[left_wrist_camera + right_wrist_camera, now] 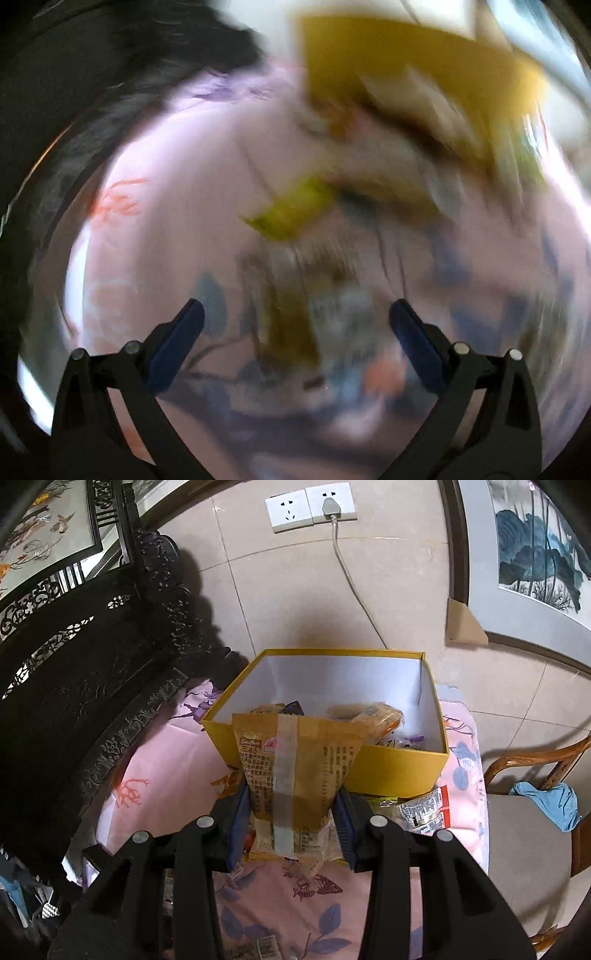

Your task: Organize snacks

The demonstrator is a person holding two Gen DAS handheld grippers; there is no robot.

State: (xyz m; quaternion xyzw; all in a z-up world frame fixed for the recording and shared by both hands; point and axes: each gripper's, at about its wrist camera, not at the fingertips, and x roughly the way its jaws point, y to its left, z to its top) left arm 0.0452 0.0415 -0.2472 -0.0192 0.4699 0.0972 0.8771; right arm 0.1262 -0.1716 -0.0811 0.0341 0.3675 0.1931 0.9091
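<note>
In the right wrist view my right gripper (291, 812) is shut on a tan snack packet (295, 760) with a clear strip down its middle, held just in front of the near wall of an open yellow box (399, 768). The box holds several snack packets (365, 712). In the left wrist view, which is heavily blurred, my left gripper (295, 317) is open and empty above blurred snack packets (295, 325) on the pink cloth. A yellow-green packet (291, 210) lies further off, and the yellow box (388, 51) shows at the upper right.
A pink floral cloth (166, 797) covers the table. A red-and-white packet (428, 808) lies right of my right gripper. Dark carved furniture (74, 686) stands at the left, a wooden chair (524, 849) with a blue cloth (550, 801) at the right. A tiled wall with sockets (310, 506) is behind.
</note>
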